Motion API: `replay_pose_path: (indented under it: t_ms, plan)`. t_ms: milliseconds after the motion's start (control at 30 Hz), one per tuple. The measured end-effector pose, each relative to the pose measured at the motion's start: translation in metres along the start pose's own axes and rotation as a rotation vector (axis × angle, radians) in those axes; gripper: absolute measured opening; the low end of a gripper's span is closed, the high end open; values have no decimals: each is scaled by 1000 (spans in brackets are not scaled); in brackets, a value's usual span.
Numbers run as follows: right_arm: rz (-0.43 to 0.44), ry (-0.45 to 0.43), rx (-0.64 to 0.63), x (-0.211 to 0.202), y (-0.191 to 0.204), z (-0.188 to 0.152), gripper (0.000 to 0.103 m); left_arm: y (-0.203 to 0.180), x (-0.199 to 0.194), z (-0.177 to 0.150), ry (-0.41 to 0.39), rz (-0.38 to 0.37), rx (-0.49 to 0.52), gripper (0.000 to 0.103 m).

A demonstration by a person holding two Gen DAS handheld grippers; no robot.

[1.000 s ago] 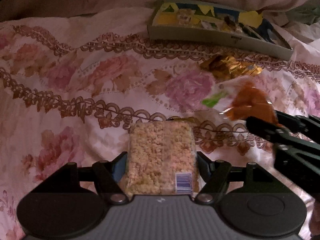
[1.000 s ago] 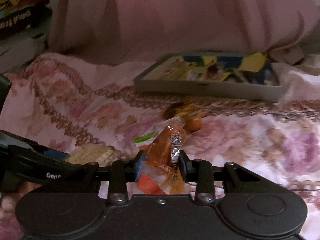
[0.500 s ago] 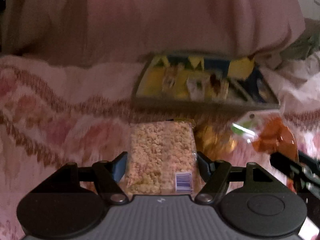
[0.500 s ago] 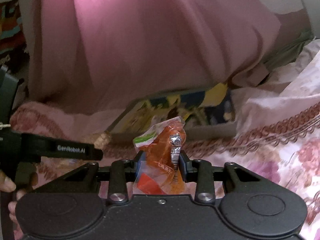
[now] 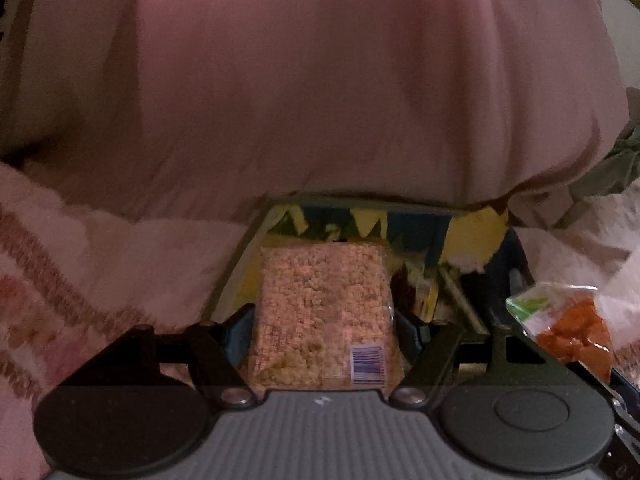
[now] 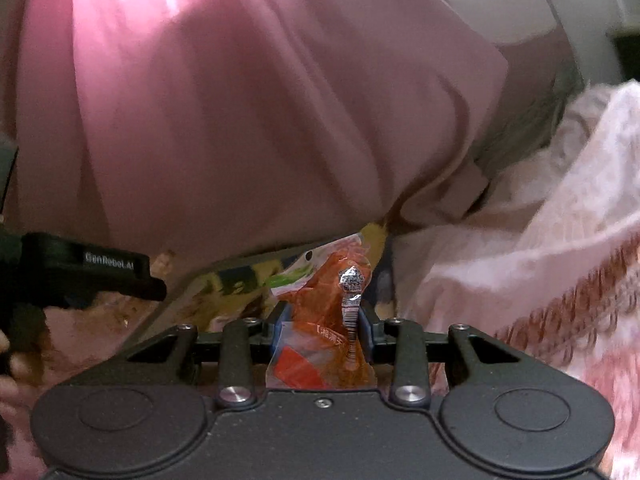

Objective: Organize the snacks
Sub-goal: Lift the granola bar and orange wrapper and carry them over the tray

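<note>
**Left wrist and right wrist: both packets arriving at the tray**

Left wrist view: the left gripper is clamped on a clear rice-crisp packet, its two fingers pressing the packet's long sides. The packet hangs over the near-left part of the shallow grey tray, which lies on the flowered bedspread with its far edge tucked under a pink pillow. Yellow and blue wrappers already crowd the tray. At the right edge the orange snack pouch shows, seemingly level with the tray's right side.

Right wrist view: the right gripper grasps that orange snack pouch upright, pinched near its lower half, in front of the tray's near-right corner. The left gripper's black body juts in from the left.

Risks, as I judge them: the two grippers converge on one small tray and could knock together; a packet let go too early would land on the bedspread; the pillow overhanging the far edge may snag a gripper; a packet dropped on the crowded wrappers may slide off.
</note>
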State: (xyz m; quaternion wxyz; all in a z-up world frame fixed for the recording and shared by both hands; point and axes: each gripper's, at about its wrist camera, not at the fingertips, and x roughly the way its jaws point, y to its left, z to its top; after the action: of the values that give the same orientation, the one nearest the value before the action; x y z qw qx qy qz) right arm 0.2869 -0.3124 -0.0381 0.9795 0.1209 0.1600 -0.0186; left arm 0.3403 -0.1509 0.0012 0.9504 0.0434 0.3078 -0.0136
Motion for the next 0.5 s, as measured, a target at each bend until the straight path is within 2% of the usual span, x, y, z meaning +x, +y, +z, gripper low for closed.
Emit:
replay_pose_path:
  t_ms: [67,200,500]
  plan:
    - [-24,-35,-52,11,1,1,37,-6,13,6,-10,0,8,75]
    - [-19,-53,-75,37,-3,4,37,-16,42,14,-20,4,16,75]
    - [-19,-15,-50,85,-8,3,37,-22,95,11,9,22,-9,75]
